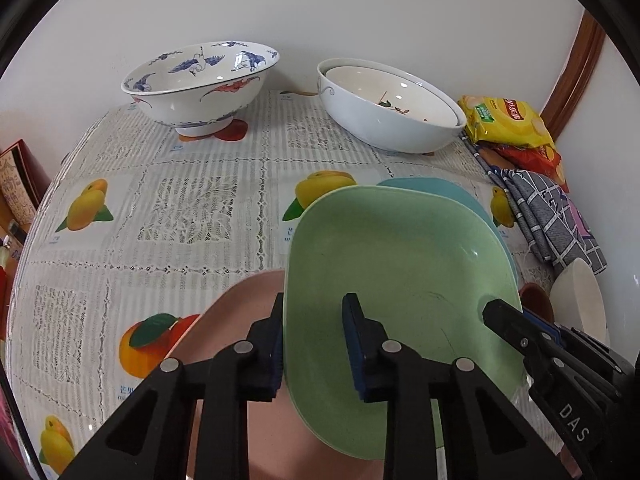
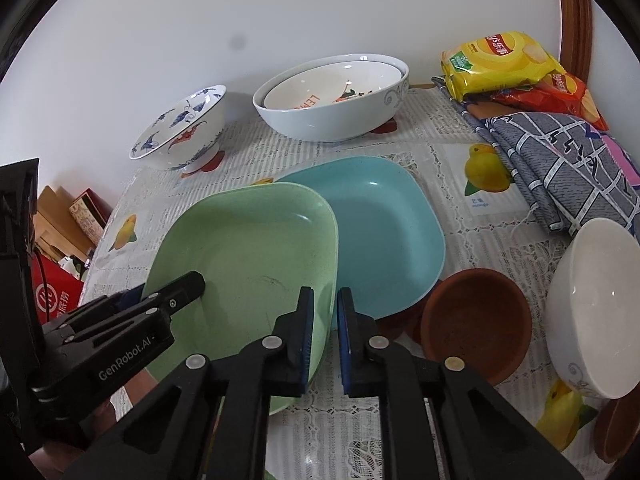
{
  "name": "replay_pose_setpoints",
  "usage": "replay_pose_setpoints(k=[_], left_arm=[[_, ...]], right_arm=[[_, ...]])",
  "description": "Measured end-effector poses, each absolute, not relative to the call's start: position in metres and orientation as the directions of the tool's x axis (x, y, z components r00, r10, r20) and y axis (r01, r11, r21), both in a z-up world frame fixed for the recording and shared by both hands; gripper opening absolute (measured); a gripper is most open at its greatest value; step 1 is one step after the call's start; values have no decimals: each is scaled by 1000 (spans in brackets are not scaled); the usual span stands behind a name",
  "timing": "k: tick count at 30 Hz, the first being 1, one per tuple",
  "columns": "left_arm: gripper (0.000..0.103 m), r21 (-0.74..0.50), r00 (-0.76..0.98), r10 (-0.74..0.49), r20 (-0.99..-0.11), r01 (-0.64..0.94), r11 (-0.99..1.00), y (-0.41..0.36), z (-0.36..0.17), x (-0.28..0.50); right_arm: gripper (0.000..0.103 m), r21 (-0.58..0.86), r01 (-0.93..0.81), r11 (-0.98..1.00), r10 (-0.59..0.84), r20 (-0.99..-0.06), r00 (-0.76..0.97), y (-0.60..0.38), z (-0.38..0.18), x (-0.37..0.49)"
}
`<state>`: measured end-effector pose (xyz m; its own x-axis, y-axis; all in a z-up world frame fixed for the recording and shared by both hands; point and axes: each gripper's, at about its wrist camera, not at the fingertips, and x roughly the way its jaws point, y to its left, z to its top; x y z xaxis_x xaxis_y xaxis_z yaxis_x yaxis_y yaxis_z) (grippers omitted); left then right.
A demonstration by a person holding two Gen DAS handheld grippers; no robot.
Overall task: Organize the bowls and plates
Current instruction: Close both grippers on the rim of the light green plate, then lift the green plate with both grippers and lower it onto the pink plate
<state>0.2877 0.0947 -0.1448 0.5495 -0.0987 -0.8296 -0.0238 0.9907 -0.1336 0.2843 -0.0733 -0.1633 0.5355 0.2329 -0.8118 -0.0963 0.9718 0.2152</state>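
A green square plate point(image 1: 400, 264) lies tilted over a blue plate point(image 2: 392, 232) on its right and a pink plate point(image 1: 240, 312) on its left. My left gripper point(image 1: 314, 298) is shut on the green plate's left rim, one finger outside over the pink plate and one inside the dish. In the right wrist view, the left gripper point(image 2: 168, 286) clamps that same edge. My right gripper point(image 2: 326, 292) is shut on the green plate's right rim, which runs up between its narrow pads. From the left wrist view, the right gripper point(image 1: 510, 312) shows at the plate's far side.
At the back stand a blue-and-white crane bowl point(image 1: 200, 88) and two nested white bowls point(image 1: 392, 112). Snack bags point(image 2: 500, 64) and a checked cloth point(image 2: 560, 160) lie at the right. A terracotta saucer point(image 2: 476, 320) and a white bowl point(image 2: 592, 300) sit close right. Boxes point(image 2: 68, 216) lie beyond the table's left edge.
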Motion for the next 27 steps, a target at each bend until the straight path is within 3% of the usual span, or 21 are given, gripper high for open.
replay_pose_setpoints(k=[6,27], left_arm=[[16,-136,550,-103,-829,-20,990,94,-140,277],[16,-128,629,-88,-773,-19,992,92,-87,228]], right_arm=[[8,207,-71,976,212,-815,540,-77,-162,278],[8,218,-86,972,225,-765,604,-78,-111,235]])
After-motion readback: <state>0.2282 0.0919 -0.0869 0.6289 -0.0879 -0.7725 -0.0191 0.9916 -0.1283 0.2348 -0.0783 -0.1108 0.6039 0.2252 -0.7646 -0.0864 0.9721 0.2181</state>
